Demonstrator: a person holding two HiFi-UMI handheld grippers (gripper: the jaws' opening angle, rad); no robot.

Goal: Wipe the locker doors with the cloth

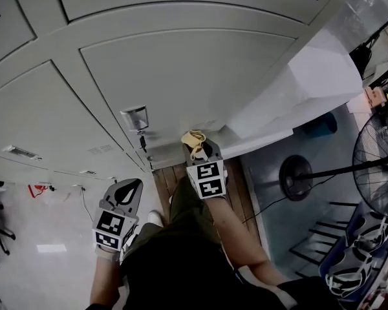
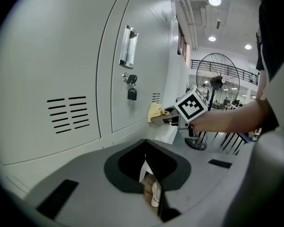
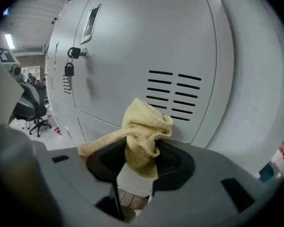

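Grey locker doors [image 1: 181, 76] fill the wall ahead, and the nearest has a handle [image 1: 135, 117] and a hanging padlock [image 1: 142, 141]. My right gripper [image 1: 197, 148] is shut on a crumpled yellow cloth [image 1: 194, 139], held at the door's lower edge. In the right gripper view the cloth [image 3: 142, 131] bulges out of the right gripper [image 3: 139, 148], just in front of the vent slots [image 3: 173, 100]. The left gripper view shows the cloth [image 2: 155, 112] against the door, right of the padlock [image 2: 131, 93]. My left gripper [image 1: 130, 187] hangs lower left, shut and holding nothing, away from the lockers.
A standing fan [image 1: 375, 166] with a round base [image 1: 296, 176] is on the right, beside a white ledge [image 1: 258, 134] at the locker row's end. An office chair [image 3: 31, 108] stands far left. The person's legs [image 1: 181, 237] are below the grippers.
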